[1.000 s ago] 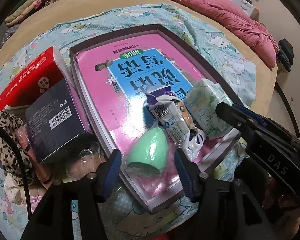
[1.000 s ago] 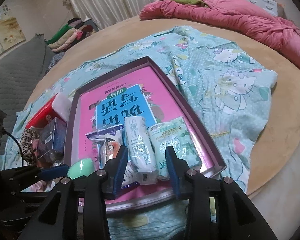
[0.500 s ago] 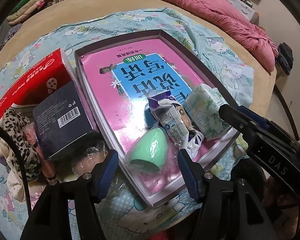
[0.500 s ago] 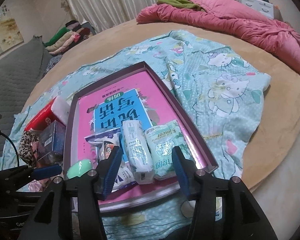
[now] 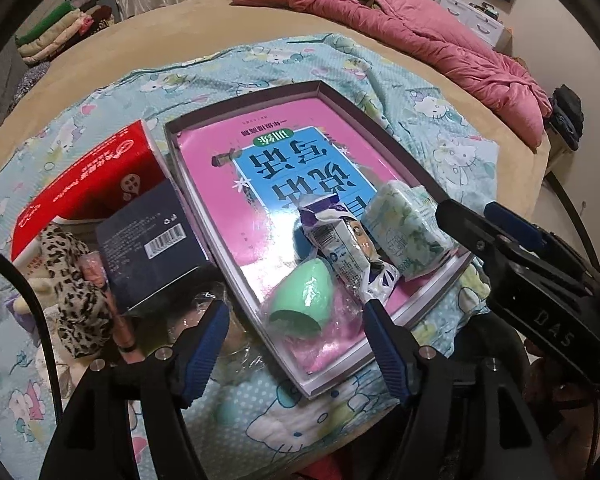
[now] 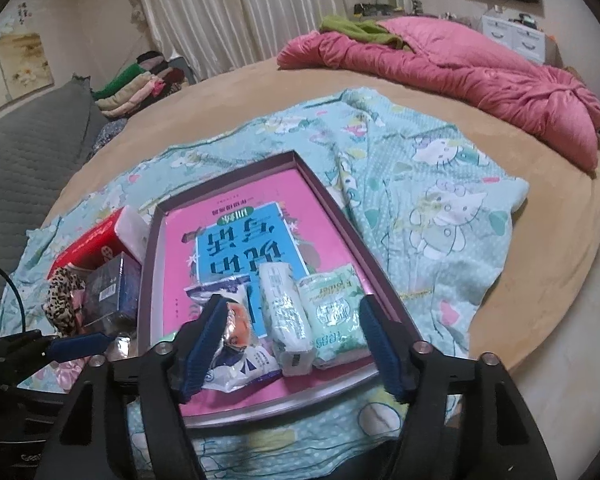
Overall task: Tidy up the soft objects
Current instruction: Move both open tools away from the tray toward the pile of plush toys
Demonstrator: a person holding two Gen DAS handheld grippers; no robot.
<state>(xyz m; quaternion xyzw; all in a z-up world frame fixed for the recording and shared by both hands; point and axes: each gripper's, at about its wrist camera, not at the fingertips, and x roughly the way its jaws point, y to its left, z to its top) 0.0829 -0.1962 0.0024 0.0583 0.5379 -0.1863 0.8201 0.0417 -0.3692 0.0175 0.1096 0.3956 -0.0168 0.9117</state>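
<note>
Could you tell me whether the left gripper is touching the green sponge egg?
Apart: in the left wrist view the left gripper stands open, clear space between each pad and the green sponge egg.

L gripper jaws have just been opening, now standing wide w/ the green sponge lying free between and below them, and it's pulling up and away from it. R gripper jaws have also been opening, clearing the white tissue pack, which is sitting untouched between them as the gripper's rising.
</note>
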